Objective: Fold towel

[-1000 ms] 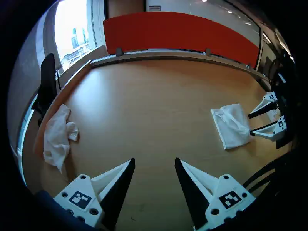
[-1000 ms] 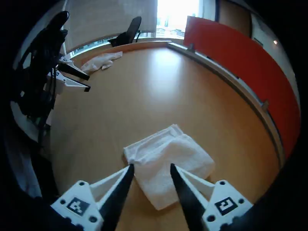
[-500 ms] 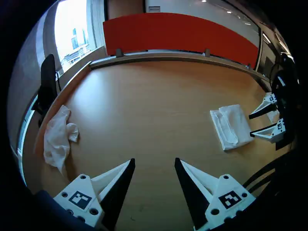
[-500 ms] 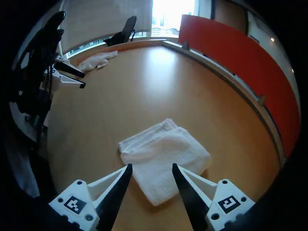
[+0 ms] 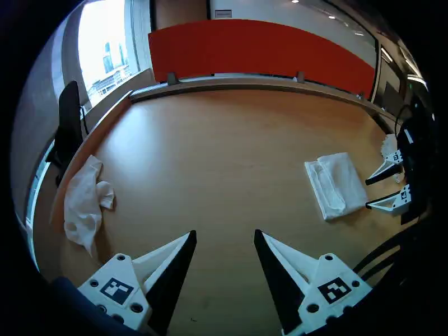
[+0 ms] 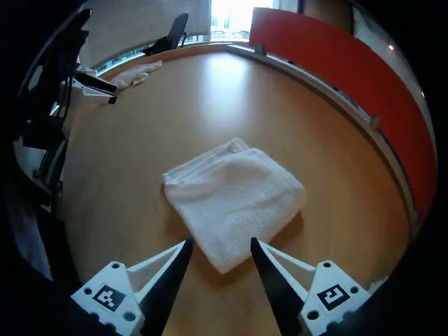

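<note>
Folded towel (image 6: 235, 196): white, folded into a neat rectangle and lying flat on the table (image 5: 224, 140). It sits toward the end of the table away from the window corner. In the right gripper view it's square in the middle, with one corner pointing back at the camera.

Right gripper (image 6: 221, 242): fingers spread wide, holding nothing. The nearest corner of the folded towel shows in the gap between the two fingertips, and neither finger presses on it. In the left gripper view you can see this gripper (image 5: 368, 194) just beside the towel's short edge, also spread apart.

Left gripper (image 5: 224, 232): wide open too, nothing in it, just bare wood in front of the fingers. It's well apart from both cloths. In the right gripper view it (image 6: 115, 95) shows up small, over by the table's far left side.

Crumpled towel (image 5: 84, 201): second white cloth, bunched up and not folded. It lies along the table edge on the window side, close to the left gripper's end.

Red divider panel (image 5: 263, 47): stands upright along the table's far edge.

Office chair (image 5: 68, 123): dark, parked just past the edge near the crumpled towel.

Window (image 5: 103, 50): bright, behind the far corner of the table.
</note>
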`<state>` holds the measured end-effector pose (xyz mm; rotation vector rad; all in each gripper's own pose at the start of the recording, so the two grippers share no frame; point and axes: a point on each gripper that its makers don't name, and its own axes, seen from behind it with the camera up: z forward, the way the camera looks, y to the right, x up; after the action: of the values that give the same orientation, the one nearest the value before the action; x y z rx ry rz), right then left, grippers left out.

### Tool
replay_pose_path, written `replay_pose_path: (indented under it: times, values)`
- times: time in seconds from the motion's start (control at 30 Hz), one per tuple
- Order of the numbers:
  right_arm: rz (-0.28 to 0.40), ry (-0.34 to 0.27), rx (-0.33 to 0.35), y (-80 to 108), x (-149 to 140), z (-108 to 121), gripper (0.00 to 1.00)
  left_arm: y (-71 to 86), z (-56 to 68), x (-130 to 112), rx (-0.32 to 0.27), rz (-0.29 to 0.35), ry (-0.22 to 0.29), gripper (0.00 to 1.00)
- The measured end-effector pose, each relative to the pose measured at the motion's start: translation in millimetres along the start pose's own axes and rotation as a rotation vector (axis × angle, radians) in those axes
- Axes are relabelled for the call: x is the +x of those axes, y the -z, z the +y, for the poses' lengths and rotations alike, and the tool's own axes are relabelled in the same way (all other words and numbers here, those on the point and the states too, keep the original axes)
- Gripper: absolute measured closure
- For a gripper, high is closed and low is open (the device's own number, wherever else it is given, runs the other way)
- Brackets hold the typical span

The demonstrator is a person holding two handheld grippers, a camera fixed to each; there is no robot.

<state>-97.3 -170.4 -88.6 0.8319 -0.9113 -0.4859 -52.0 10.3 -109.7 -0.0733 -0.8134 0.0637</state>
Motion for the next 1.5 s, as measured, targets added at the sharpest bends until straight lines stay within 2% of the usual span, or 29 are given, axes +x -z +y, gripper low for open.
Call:
replay_pose_path:
  times: [0.47, 0.67, 0.8, 1.0, 1.33, 1.5]
  values:
    - [-0.045, -0.014, -0.006, -2.0, -26.3, 3.1, 0.24, -1.3, 3.3, -1.0, -0.003, -0.003, 0.001, 0.24]
    - [-0.068, -0.019, -0.006, -4.6, -36.8, 1.0, 0.29, -0.5, 3.9, -1.8, -0.004, -0.001, 0.003, 0.25]
    - [-0.071, -0.032, -0.005, -7.2, -38.9, -0.4, 0.38, -0.4, 4.2, -2.4, -0.004, -0.002, 0.002, 0.24]
    - [-0.068, -0.055, 0.007, -8.2, -40.0, -4.2, 0.59, -0.4, 4.8, -2.2, -0.005, -0.001, 0.002, 0.25]
    - [-0.064, -0.072, 0.01, -6.4, -42.3, -5.3, 0.76, -0.5, 3.8, -2.2, -0.005, -0.002, 0.002, 0.24]
    - [-0.062, -0.08, 0.01, -5.4, -43.0, -5.1, 0.92, -0.3, 3.9, -2.7, -0.005, -0.002, 0.002, 0.24]
